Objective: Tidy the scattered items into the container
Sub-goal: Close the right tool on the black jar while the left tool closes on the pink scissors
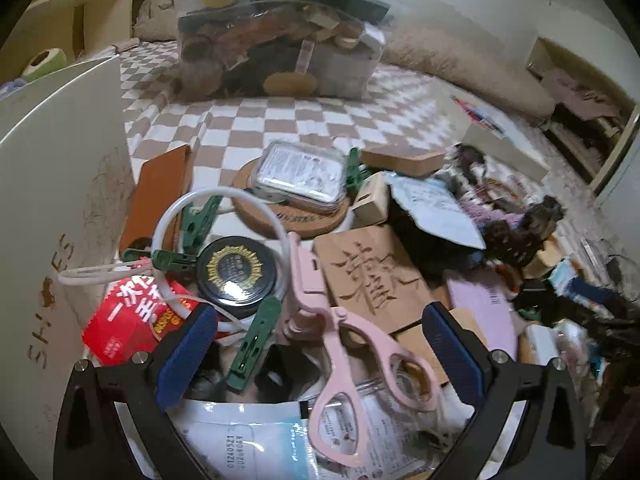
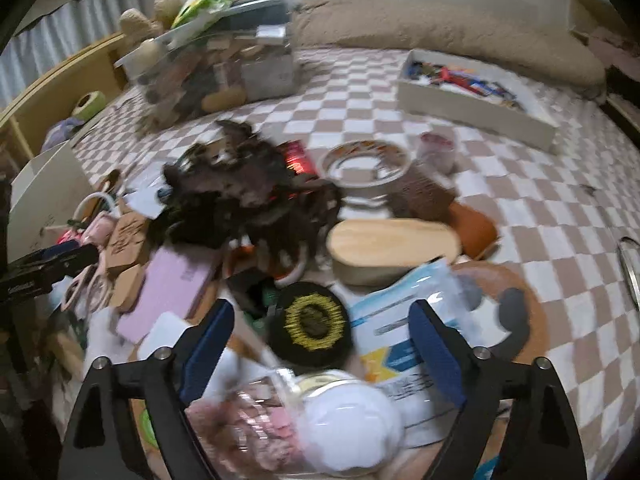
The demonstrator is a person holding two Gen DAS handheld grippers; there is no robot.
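A heap of small items lies on a checkered bedspread (image 1: pixel 280 120). My left gripper (image 1: pixel 318 316) hangs open low over it, with pink scissors (image 1: pixel 352 344) lying between its blue pads (image 1: pixel 188 344), untouched. Beside them are a black round tin (image 1: pixel 236 272), green clips (image 1: pixel 252 340) and a carved wooden plaque (image 1: pixel 372 276). My right gripper (image 2: pixel 322 312) is also open, above a black lid with a gold pattern (image 2: pixel 312 324) and a blurred jar with a white lid (image 2: pixel 348 420). The clear container (image 1: pixel 280 40) (image 2: pixel 224 64), heaped full, stands at the far side.
A white board (image 1: pixel 60 160) stands at the left. A white tray (image 2: pixel 476 100) with small things sits far right. A wooden oval box (image 2: pixel 392 244), a tape roll (image 2: pixel 366 164), a dark tangle (image 2: pixel 248 184) and a pink box (image 2: pixel 168 284) crowd the heap. Beige pillows (image 2: pixel 440 24) line the back.
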